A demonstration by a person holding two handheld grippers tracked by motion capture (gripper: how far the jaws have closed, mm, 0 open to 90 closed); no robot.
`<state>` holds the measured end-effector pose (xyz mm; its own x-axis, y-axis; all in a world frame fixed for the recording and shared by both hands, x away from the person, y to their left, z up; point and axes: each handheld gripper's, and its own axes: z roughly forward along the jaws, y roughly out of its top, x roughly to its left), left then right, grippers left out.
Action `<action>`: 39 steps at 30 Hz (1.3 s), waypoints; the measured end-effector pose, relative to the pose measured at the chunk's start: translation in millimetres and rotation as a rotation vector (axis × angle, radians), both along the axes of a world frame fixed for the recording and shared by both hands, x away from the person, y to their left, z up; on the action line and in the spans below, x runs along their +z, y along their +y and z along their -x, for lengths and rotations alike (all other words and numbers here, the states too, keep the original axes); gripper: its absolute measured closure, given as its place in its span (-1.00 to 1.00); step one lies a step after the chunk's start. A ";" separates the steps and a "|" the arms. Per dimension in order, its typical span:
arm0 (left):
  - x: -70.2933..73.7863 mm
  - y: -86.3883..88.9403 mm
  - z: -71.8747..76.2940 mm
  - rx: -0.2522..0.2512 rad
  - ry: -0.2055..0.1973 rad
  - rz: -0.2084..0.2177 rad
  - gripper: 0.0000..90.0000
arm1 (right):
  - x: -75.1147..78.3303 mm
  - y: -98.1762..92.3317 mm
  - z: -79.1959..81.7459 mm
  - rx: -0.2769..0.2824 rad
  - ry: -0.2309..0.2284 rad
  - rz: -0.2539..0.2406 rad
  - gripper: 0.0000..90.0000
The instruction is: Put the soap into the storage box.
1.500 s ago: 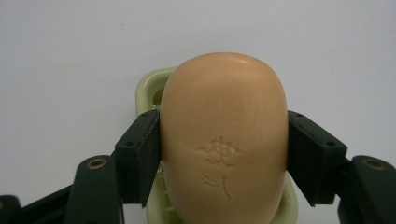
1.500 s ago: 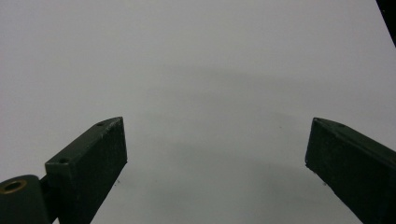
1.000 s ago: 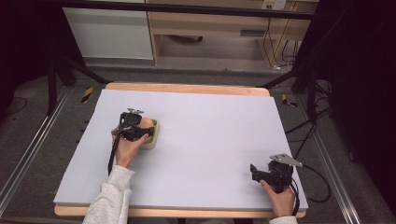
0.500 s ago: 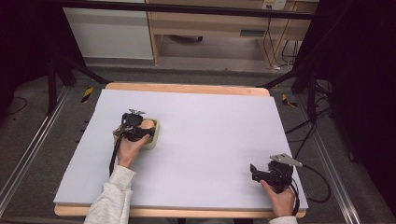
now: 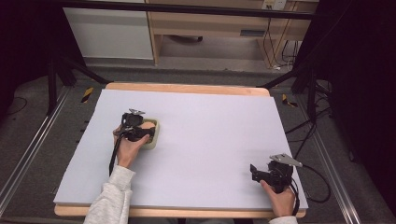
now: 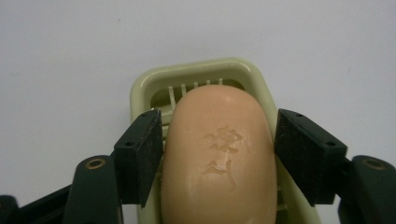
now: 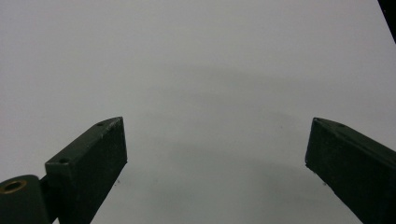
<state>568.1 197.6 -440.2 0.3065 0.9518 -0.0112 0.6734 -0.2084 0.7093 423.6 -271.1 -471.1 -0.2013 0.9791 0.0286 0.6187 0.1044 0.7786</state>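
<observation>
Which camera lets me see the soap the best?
The left gripper view: the peach soap bar looms close there, its stamped mark clear, lying in the pale green dish with the left gripper clamped on its sides. In the high view the soap is a small sliver behind that gripper.

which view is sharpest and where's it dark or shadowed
Left gripper view is sharpest: the soap bar in its dish is crisp and evenly lit. Right gripper view shows soft shadows on the table. High view is dark at its edges.
</observation>
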 end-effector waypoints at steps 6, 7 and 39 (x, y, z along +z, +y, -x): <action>14.7 9.7 8.7 -0.002 -0.040 0.035 -0.30 | 0.0 -0.1 0.4 0.000 -0.003 0.002 -0.87; 17.4 12.0 10.7 -0.009 -0.043 0.042 -0.31 | 0.1 0.1 0.5 0.000 -0.001 0.001 -0.87; 4.4 38.6 92.8 -0.085 -0.099 0.044 -0.45 | 1.9 -8.0 4.1 -0.035 -0.001 0.001 -0.87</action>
